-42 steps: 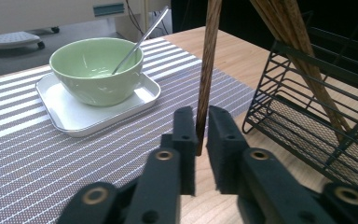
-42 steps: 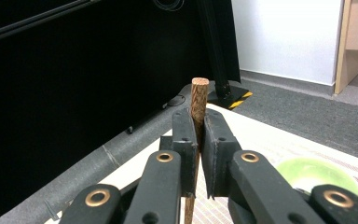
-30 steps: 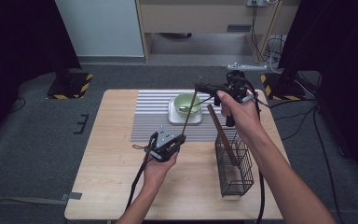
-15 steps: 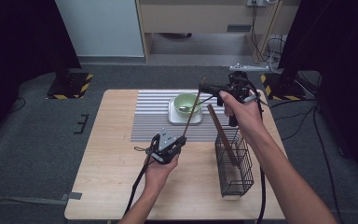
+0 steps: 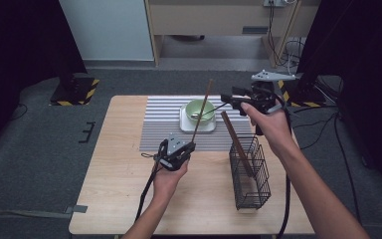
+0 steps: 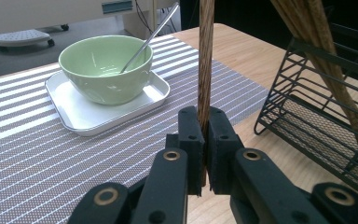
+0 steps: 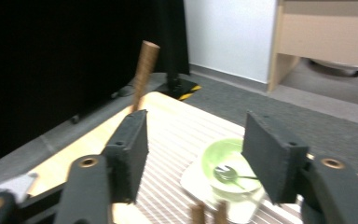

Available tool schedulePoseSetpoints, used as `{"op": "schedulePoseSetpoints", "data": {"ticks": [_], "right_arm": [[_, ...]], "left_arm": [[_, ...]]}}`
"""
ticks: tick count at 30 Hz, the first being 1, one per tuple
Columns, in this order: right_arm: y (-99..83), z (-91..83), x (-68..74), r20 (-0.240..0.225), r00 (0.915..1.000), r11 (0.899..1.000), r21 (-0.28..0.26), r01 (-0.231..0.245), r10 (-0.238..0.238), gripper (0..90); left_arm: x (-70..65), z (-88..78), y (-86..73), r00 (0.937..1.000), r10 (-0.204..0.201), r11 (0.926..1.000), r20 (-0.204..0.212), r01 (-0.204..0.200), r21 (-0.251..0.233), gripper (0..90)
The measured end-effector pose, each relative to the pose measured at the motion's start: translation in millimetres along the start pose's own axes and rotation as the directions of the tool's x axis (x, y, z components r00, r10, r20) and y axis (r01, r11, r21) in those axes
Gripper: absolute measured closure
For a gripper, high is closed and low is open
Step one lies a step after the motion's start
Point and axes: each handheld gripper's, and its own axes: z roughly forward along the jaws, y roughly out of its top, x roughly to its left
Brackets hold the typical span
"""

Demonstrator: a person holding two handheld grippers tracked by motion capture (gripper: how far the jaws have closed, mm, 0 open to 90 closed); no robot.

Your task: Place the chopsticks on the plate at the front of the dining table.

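- a chopstick (image 6: 205,70) is clamped upright by the left gripper (image 5: 178,149); right gripper (image 5: 236,97) jaws, just opening, hold nothing.
- the chopstick could be tipped against the bowl (image 5: 199,110) at 12 o'clock if swung carelessly.

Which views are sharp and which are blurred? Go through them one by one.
High view: evenly lit table, dark surroundings, mildly soft. Left gripper view: crisp on the left claw and wooden stick; the green bowl stays clear. Right gripper view: soft throughout, right claw smeared, a black curtain dark at left.

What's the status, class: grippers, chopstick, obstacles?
Left gripper shut on chopstick, held upright. Right gripper just opened, nothing between. Bowl beyond, wire basket right.
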Motion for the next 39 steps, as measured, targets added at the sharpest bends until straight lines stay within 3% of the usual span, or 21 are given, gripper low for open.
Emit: {"op": "schedulePoseSetpoints", "data": {"ticks": [3, 6, 11, 18, 27, 34, 39], "right_arm": [[-8.0, -3.0, -9.3, 0.060, 0.9980, 1.000, 0.012, 0.019, -0.020, 34.1], [-18.0, -4.8, -20.2, 0.141, 0.9894, 0.999, 0.031, 0.031, -0.035, 26.3], [-37.7, -7.8, -44.7, 0.215, 0.9766, 0.998, 0.058, -0.003, -0.009, 21.1], [-71.1, -16.0, -82.5, 0.310, 0.9498, 0.994, 0.085, -0.069, 0.039, 17.2], [-109.9, -27.4, -106.4, 0.368, 0.9265, 0.987, 0.104, -0.124, 0.078, 14.6], [-136.3, -31.6, -116.3, 0.390, 0.9162, 0.980, 0.130, -0.153, 0.091, 13.4], [-154.9, -33.6, -120.0, 0.404, 0.9101, 0.975, 0.146, -0.165, 0.094, 13.5]], "left_arm": [[1.8, 0.9, 1.6, 1.0000, -0.005, 1.0000, -0.006, 0.005, -0.003, 85.8], [4.1, 1.9, 2.8, 0.9999, -0.007, 1.0000, -0.013, 0.007, 0.000, 85.8], [8.6, 2.8, 5.5, 0.9996, -0.015, 0.9999, -0.023, 0.015, -0.003, 85.8], [13.6, 2.3, 10.3, 0.9990, -0.016, 0.9999, -0.041, 0.016, -0.007, 85.8], [17.5, -0.1, 20.0, 0.9974, -0.040, 0.9990, -0.060, 0.039, -0.020, 85.8], [18.7, 0.6, 35.5, 0.9968, -0.016, 0.9998, -0.078, 0.014, -0.016, 85.8], [22.1, 1.8, 47.8, 0.9951, -0.022, 0.9994, -0.096, 0.020, -0.029, 85.8]]}}
